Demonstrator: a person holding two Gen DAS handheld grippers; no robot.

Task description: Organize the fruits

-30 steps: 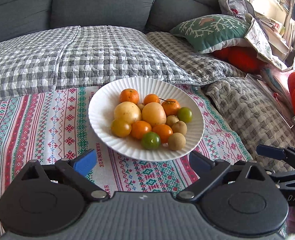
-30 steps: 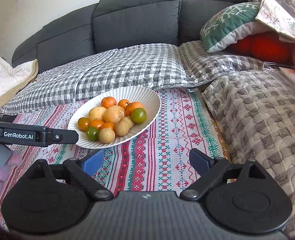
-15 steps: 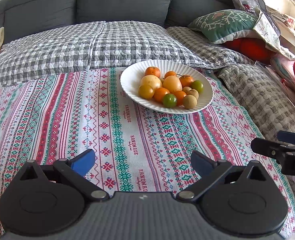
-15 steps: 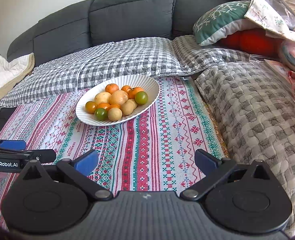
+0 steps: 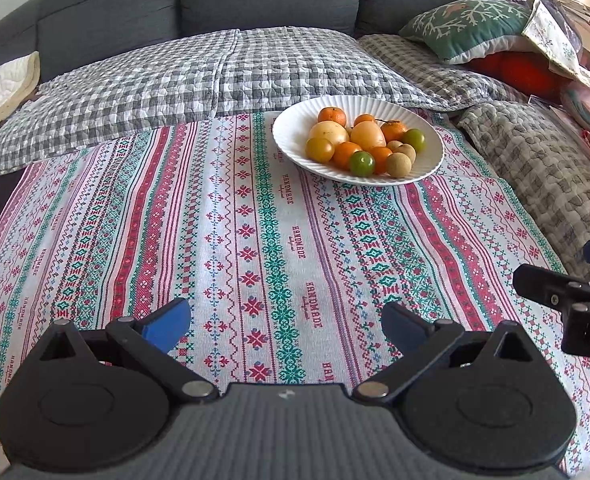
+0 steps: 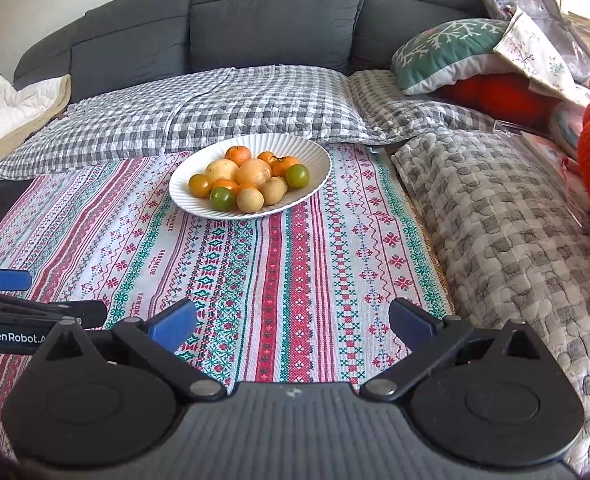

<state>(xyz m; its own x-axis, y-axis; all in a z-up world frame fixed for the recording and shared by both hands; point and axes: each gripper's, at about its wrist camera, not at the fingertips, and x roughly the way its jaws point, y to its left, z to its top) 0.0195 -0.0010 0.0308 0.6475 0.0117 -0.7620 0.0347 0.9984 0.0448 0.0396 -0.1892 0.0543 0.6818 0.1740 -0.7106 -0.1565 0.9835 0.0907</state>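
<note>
From the left wrist, the left gripper (image 5: 285, 326) stands wide open and empty above the patterned cloth (image 5: 231, 240); the white plate (image 5: 295, 136) of fruits (image 5: 361, 144) lies well ahead, near the cloth's far edge. From the right wrist, the right gripper (image 6: 293, 322) is spread fully, holding nothing; the plate (image 6: 315, 156) of fruits (image 6: 247, 182) sits ahead, left of centre, before the grey sofa (image 6: 271, 16).

Home living room: grey sofa (image 6: 255, 12), cushions (image 6: 451, 52), quilted throws (image 6: 223, 108).
</note>
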